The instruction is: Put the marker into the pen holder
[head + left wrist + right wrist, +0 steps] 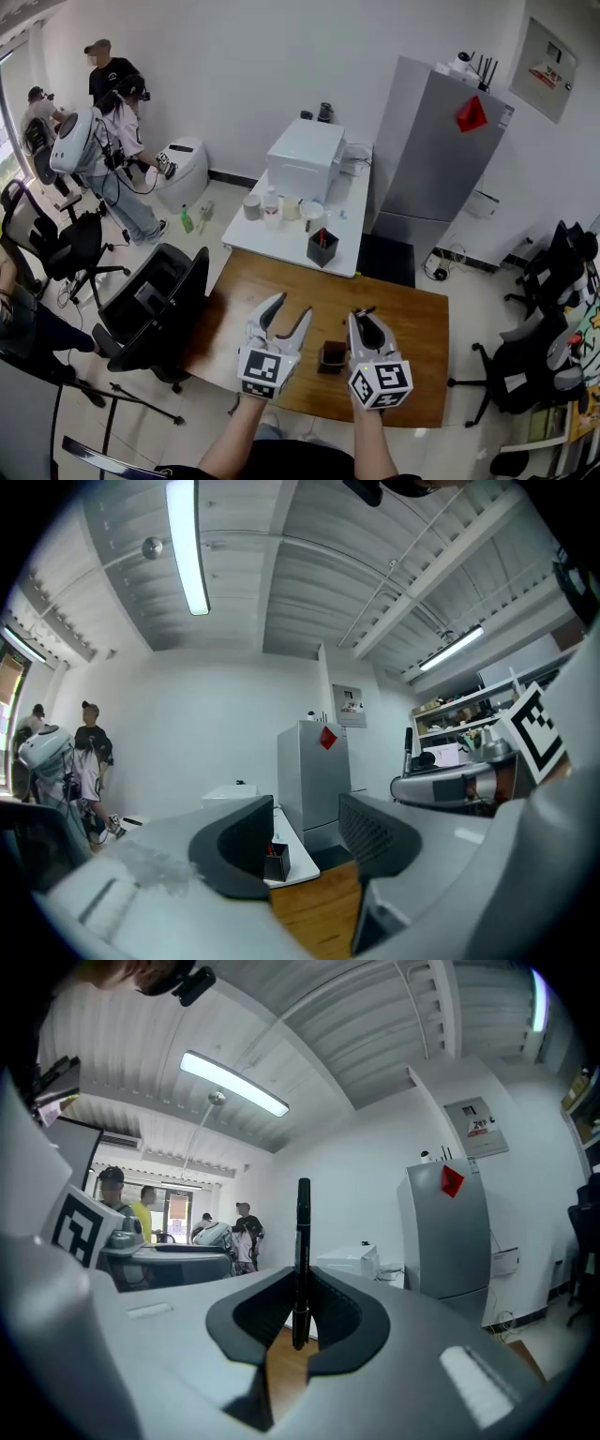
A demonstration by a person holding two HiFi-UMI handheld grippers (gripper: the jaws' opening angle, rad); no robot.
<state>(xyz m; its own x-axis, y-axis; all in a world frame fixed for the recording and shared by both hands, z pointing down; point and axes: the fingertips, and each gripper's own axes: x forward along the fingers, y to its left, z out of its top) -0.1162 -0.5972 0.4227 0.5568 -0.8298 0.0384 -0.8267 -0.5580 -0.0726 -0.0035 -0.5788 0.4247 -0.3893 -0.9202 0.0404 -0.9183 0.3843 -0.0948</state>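
Note:
In the right gripper view a black marker [302,1241] stands upright, with my right gripper [300,1321] shut on its lower part. The head view shows that gripper [366,321] over the wooden table [417,328], the marker's end [364,310] poking out by the fingertips. My left gripper [287,317] hangs to its left, open with nothing between the jaws; the left gripper view shows it [305,841] the same way. A small dark brown holder [332,356] sits on the wood between the two grippers. A black pen holder [322,247] with red pens stands on the white table beyond, also seen as the black holder [276,862].
The white table [272,246] carries a white box-shaped machine [305,155] and small containers. A grey fridge [441,150] stands behind right. A black office chair [155,300] is at the wooden table's left edge. People [103,131] stand at the back left.

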